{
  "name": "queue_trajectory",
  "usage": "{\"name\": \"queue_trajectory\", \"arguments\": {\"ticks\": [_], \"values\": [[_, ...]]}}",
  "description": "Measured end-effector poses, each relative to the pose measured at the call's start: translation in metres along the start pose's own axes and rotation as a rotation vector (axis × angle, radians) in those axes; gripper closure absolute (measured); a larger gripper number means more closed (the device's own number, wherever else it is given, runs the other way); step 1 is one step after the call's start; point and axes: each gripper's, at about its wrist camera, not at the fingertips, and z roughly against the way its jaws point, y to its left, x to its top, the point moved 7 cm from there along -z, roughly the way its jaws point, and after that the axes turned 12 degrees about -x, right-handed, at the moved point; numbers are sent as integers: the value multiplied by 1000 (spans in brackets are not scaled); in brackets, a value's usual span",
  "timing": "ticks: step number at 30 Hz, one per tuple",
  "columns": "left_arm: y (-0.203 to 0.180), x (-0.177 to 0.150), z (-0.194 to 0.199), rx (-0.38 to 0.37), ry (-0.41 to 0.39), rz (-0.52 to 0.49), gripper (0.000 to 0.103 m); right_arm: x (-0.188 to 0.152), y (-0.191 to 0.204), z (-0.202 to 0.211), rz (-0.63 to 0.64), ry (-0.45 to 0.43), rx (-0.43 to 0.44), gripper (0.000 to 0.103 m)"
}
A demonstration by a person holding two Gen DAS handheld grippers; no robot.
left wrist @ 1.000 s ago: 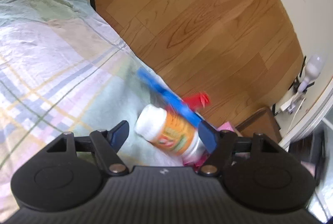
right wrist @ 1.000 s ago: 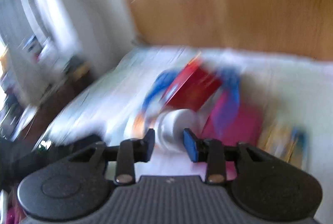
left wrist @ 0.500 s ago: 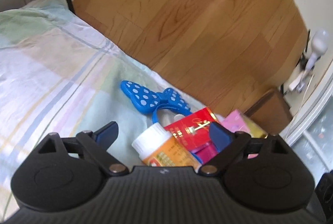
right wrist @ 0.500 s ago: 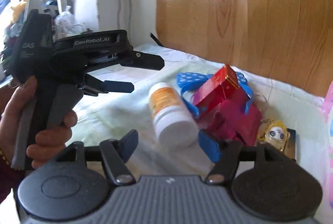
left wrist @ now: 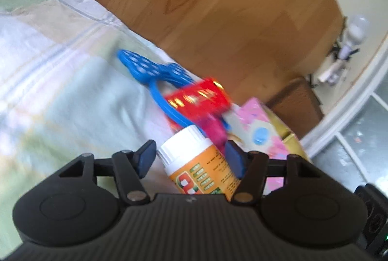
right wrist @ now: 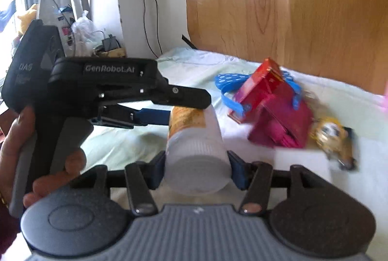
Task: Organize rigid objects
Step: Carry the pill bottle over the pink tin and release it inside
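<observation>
A bottle point(left wrist: 201, 164) with a white cap and an orange label sits between both grippers. My left gripper point(left wrist: 190, 157) is closing on its labelled body, blue pads at both sides. In the right wrist view the bottle point(right wrist: 194, 139) points its cap at me. There my right gripper point(right wrist: 197, 171) is closing on the cap, pads against it. The left gripper point(right wrist: 186, 108) comes in from the left, held by a hand point(right wrist: 48, 164), with its fingers above and below the bottle's far end.
On the pale checked bed sheet point(left wrist: 48, 66) lie a blue dotted bow headband point(right wrist: 230, 80), a red box point(right wrist: 262, 86), a magenta pouch point(right wrist: 283, 125), a yellow toy point(right wrist: 327, 132) and a pink box point(left wrist: 257, 125). Wooden floor point(left wrist: 218, 6) lies beyond the bed's edge.
Both grippers' jaws have narrowed around the bottle. The left gripper has come forward over its body, and the right has closed in on the cap.
</observation>
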Motion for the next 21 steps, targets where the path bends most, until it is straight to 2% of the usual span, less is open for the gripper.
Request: {"name": "queue_trajectory", "arguments": {"ticks": [4, 6, 11, 15, 17, 19, 21], "values": [[-47, -9, -17, -66, 40, -51, 42, -12, -11, 46, -31, -76, -81, 51], [-78, -5, -36, -103, 55, -108, 42, -9, -33, 66, -52, -134, -133, 51], [-172, 2, -112, -193, 115, -283, 42, 9, -99, 115, -92, -272, -340, 51], [-225, -10, -177, -274, 189, -352, 42, 13, -162, 138, -176, -305, -460, 51], [-238, -22, -212, -276, 240, -355, 42, 11, -192, 137, -220, -295, -499, 51], [-242, -33, -241, -240, 274, -375, 42, 2, -222, 136, -265, -268, -509, 51], [-239, -39, -264, -186, 295, -398, 42, 1, -241, 115, -298, -228, -514, 51]]}}
